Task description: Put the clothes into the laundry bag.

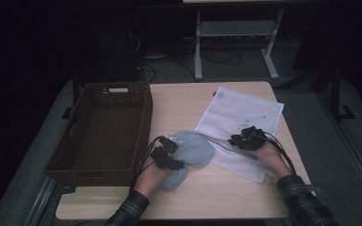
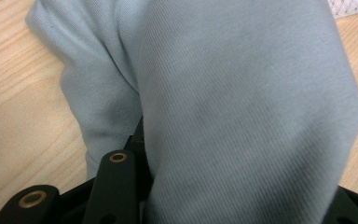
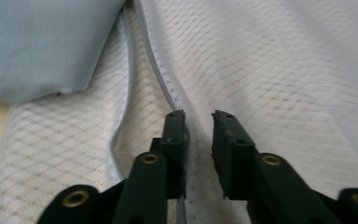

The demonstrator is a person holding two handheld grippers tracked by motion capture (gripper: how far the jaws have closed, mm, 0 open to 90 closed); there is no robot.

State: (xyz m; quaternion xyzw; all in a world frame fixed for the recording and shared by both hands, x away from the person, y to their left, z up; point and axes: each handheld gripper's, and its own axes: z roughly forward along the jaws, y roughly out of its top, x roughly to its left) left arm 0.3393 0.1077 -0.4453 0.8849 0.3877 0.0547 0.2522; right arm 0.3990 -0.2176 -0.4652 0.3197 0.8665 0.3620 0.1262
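Note:
A light blue garment [image 1: 195,148] lies bunched on the wooden table [image 1: 179,101], partly on a white mesh bag [image 1: 238,110]. My left gripper [image 1: 172,149] is at the garment's near left end. In the left gripper view the blue cloth [image 2: 242,93] runs down between the jaws and covers the right one, so my left gripper [image 2: 233,196] is shut on it. My right gripper [image 1: 247,139] rests on the bag's near part. Its jaws stand a narrow gap apart over the mesh [image 3: 270,60], with the zip seam [image 3: 161,70] along the left jaw; my right gripper [image 3: 199,119] pinches nothing that I can see.
A dark brown wicker basket [image 1: 143,127] stands at the table's left side, close to my left hand. Bare tabletop lies along the near edge. Behind the table are a white desk frame [image 1: 198,47] and cables on a dark floor.

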